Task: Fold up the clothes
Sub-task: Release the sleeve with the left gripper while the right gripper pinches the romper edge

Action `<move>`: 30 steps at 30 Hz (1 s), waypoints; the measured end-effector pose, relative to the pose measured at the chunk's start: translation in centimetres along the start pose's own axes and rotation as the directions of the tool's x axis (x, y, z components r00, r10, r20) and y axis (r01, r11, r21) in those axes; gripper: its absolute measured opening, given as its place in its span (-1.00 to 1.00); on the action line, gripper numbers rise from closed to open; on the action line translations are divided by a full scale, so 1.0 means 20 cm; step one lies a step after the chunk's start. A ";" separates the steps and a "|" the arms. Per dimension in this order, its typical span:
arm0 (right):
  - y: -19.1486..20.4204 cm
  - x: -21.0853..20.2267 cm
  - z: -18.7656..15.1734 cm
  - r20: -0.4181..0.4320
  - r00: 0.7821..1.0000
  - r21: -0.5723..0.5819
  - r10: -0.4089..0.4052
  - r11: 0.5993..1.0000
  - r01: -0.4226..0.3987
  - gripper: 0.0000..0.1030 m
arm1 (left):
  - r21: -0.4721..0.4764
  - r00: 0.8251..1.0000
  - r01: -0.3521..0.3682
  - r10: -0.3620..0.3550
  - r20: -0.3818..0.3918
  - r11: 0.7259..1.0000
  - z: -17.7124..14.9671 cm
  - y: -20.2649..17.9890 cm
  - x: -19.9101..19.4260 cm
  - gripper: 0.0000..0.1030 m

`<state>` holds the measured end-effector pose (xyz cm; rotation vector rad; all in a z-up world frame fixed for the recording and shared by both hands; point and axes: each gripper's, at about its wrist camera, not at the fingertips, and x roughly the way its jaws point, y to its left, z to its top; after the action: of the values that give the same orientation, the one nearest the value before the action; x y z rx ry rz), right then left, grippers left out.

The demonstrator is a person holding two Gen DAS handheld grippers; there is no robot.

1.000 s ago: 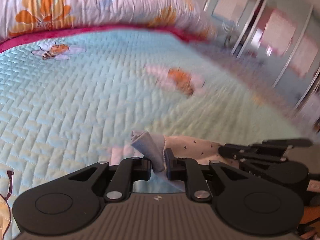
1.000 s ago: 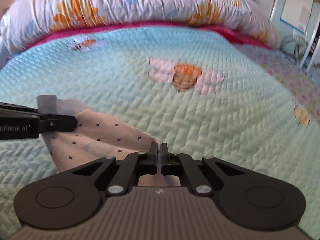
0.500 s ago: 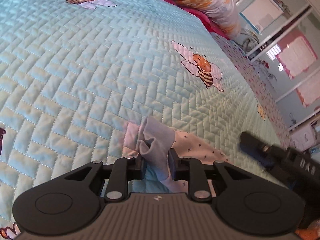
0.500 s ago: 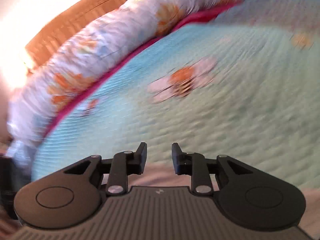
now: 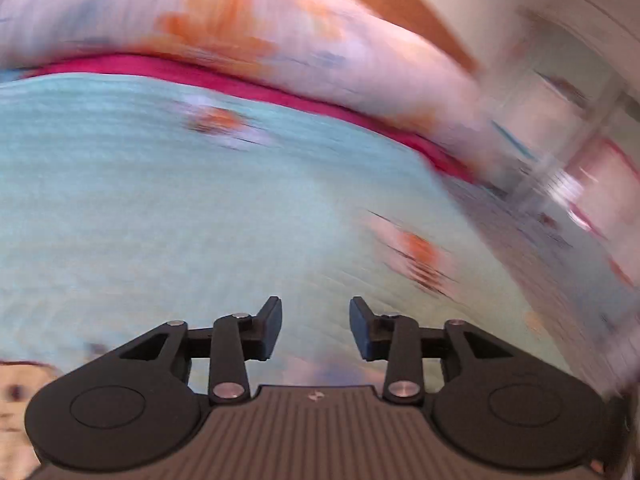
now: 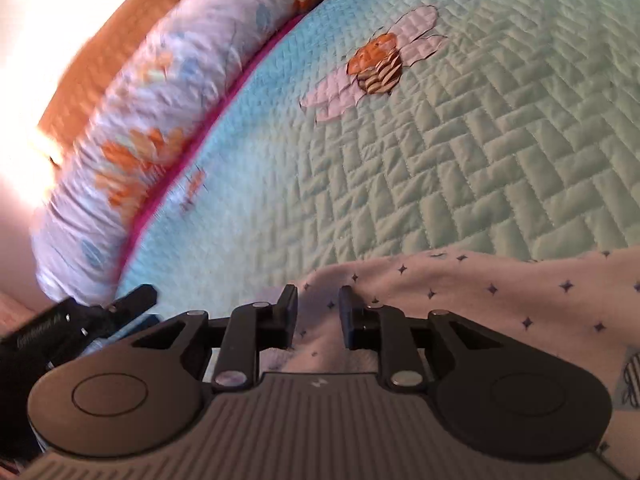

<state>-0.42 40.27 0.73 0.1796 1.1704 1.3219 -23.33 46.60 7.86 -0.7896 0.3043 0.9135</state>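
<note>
Left gripper (image 5: 315,326) is spreading apart, nothing between the jaws, probably letting go. Right gripper (image 6: 318,316) at 6 o'clock is closing over the star-print garment (image 6: 500,300) lying on the quilt (image 6: 460,160), seemingly not pinching yet.

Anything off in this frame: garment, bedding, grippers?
Nothing damaged or spilled. The star-print garment lies rumpled on the quilt, its near edge bunched up between the right gripper, whose jaws are closing with cloth in the gap. The left gripper is opening with nothing between its fingers; its view is motion-blurred.
</note>
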 end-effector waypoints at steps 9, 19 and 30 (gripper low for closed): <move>-0.19 -0.48 -0.03 0.154 0.979 0.069 -0.134 0.990 0.125 -0.44 | 0.172 0.951 0.087 -0.030 -0.309 0.981 -0.23 -0.21 0.26 -0.09; -0.43 -0.46 0.08 0.155 0.973 0.233 -0.169 0.964 0.130 -0.81 | 0.164 0.947 0.078 -0.022 -0.319 0.983 -0.23 -0.21 0.28 -0.04; -0.28 -0.49 0.15 0.042 0.939 -0.404 -0.343 0.853 0.330 -0.04 | 0.168 0.946 0.104 -0.045 -0.322 0.980 -0.23 -0.21 0.31 0.10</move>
<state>7.30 32.14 3.75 -0.3397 0.8771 1.2231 -15.84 45.39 3.40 -0.7708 0.6280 0.6731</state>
